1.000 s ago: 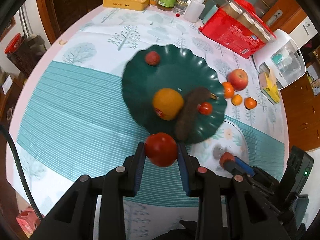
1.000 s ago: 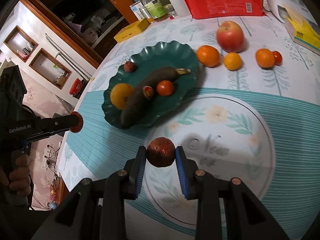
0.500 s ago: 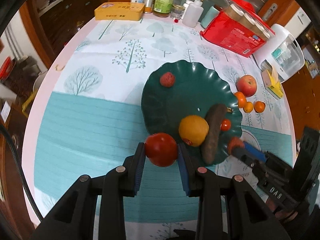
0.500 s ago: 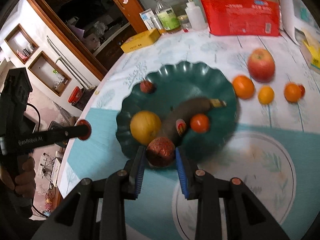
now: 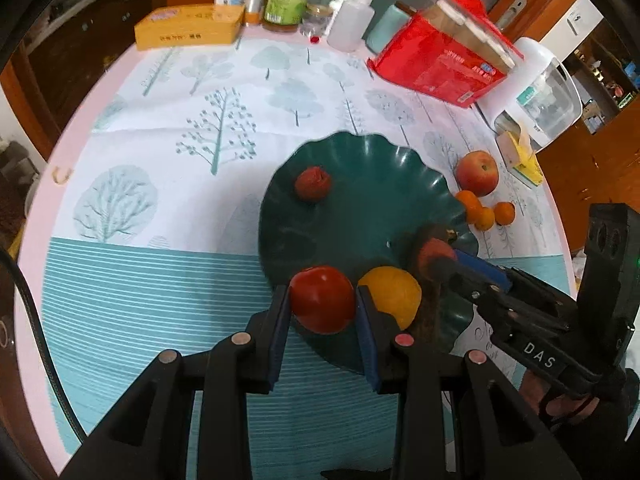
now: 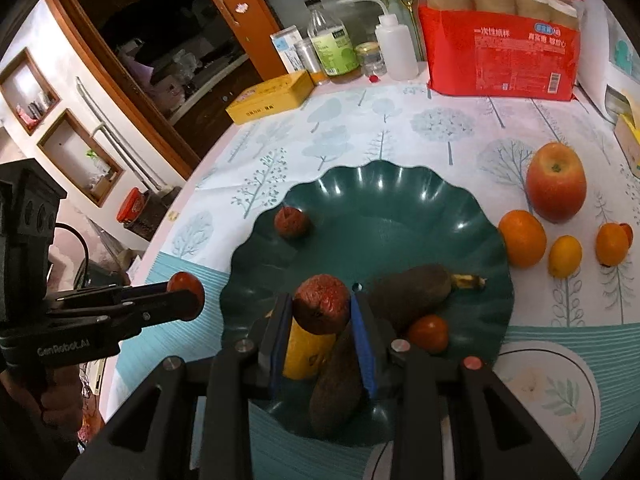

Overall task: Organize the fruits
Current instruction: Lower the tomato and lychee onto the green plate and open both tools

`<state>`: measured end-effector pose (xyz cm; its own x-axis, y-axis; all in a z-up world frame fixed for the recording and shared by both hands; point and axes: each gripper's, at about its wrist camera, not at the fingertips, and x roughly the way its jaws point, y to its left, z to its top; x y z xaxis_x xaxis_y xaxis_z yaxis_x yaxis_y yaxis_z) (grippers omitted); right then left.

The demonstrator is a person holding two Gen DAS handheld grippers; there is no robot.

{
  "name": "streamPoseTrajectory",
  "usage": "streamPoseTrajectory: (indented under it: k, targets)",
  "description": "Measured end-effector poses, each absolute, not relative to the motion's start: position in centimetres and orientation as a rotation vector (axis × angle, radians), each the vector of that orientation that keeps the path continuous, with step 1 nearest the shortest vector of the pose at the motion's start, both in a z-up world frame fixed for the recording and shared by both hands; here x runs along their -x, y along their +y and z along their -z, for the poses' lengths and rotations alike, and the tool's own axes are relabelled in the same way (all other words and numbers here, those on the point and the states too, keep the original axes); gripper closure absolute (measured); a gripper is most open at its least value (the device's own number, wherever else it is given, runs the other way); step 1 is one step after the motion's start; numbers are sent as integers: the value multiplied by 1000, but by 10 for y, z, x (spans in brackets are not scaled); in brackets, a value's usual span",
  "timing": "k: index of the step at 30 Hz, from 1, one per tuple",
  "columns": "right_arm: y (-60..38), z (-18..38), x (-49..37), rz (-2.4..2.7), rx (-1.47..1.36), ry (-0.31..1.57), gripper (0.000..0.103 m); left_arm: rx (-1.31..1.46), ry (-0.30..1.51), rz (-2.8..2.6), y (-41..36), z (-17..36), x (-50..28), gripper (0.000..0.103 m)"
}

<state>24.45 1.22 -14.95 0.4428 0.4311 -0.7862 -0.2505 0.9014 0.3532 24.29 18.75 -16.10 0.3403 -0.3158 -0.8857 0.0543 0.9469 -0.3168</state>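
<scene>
We've got both grippers loaded and over the scalloped dark-green plastic plate (image 6: pixel 420 200). Left gripper (image 5: pixel 322 300) is clamped on a smooth red tomato (image 5: pixel 322 298), held above the plate's near rim, just beside the big round orange (image 5: pixel 390 296). Right gripper (image 6: pixel 320 308) is pinched narrow on a wrinkled dark-red round fruit (image 6: pixel 321 304), hanging over the plate's near half, w/ the orange and the brown overripe banana (image 6: pixel 380 320) below it.

Done so far, judging by what lies there: plate already has the orange, the banana, a small red cherry tomato (image 6: pixel 428 334) and another wrinkled dark-red fruit (image 6: pixel 291 222) near the far-left rim.

Left to do: drop our two held fruits, then fetch what's on the tree-print tablecloth (image 6: pixel 400 128) right of the plate, i.e. the red-yellow apple (image 6: pixel 556 188), three small orange citrus fruits (image 6: pixel 522 238) and a tiny red one behind the far-right citrus. We'd say approx. halfway.
</scene>
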Motion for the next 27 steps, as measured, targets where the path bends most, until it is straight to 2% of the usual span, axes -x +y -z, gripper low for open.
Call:
streamPoseTrajectory:
  k: [12,14,15,19,21,27]
  targets:
    - [15,160,-248,-387,-215,1056,72,245,1252,272,179,187,-258,71]
    - [15,160,-248,-380,-218,1055,72,245,1251,261,179,186,-258,62]
    - [15,160,-248,-376,-220,1056,72,244,1244,253,180,184,-256,52]
    - [13,158,-245,-371,-227,1061,65,237,1221,234,184,175,-251,38]
    - [9,153,-241,-356,-231,1049,59,232,1215,227,184,171,-247,35]
    - [-6,142,-225,-316,-244,1030,56,216,1192,228,180,155,-233,30]
